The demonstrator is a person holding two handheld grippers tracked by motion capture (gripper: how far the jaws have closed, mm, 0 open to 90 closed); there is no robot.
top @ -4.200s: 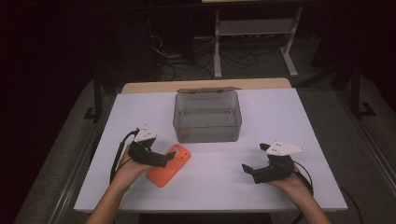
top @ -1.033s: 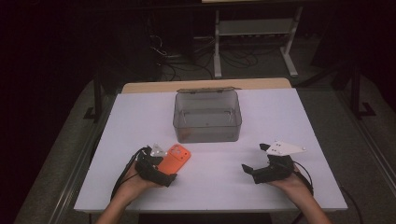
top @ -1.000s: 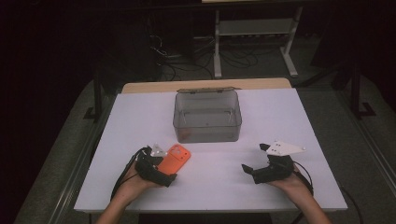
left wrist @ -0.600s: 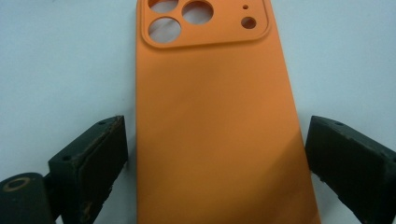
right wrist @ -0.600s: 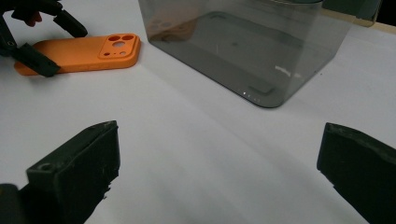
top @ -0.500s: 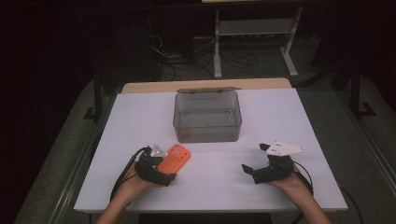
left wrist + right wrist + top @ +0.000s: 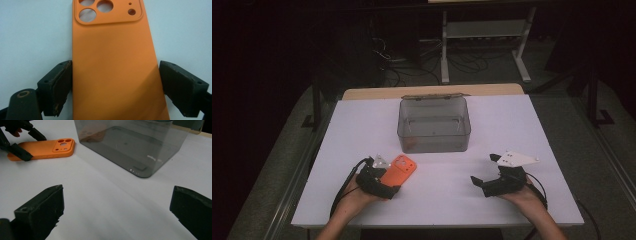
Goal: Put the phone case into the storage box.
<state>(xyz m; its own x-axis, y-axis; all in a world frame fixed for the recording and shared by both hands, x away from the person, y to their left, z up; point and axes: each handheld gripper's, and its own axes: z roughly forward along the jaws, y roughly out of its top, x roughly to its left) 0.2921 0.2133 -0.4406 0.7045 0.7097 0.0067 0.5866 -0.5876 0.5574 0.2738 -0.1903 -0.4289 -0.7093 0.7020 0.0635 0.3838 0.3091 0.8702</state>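
- Orange silicone-looking phone case (image 7: 113, 62) lies flat on the white table (image 7: 362, 125), camera cut-outs pointing toward the smoky transparent box (image 7: 434, 125), just in front of that box's near-left corner.
- Left gripper (image 7: 115, 85) straddles the case's lower half: one jaw touches a long edge, the other stands a sliver off the opposite edge, so the jaws bracket the case but are not yet clamped on it.
- Right gripper (image 7: 492, 177) rests on the table well to the right of the box's front wall, jaws spread wide with nothing between them.
- The box stands open and looks empty, its lid tipped back behind it.
- Risk, as a judgement: the case is thin and soft, so squeezing its long edges may bow it, and it could pop out of the pads.
- Because it lies flush on the table, the jaws may skid over its rim instead of getting under it.
- Gripped near one end, the case may droop or swing on lifting and catch the box's front wall.
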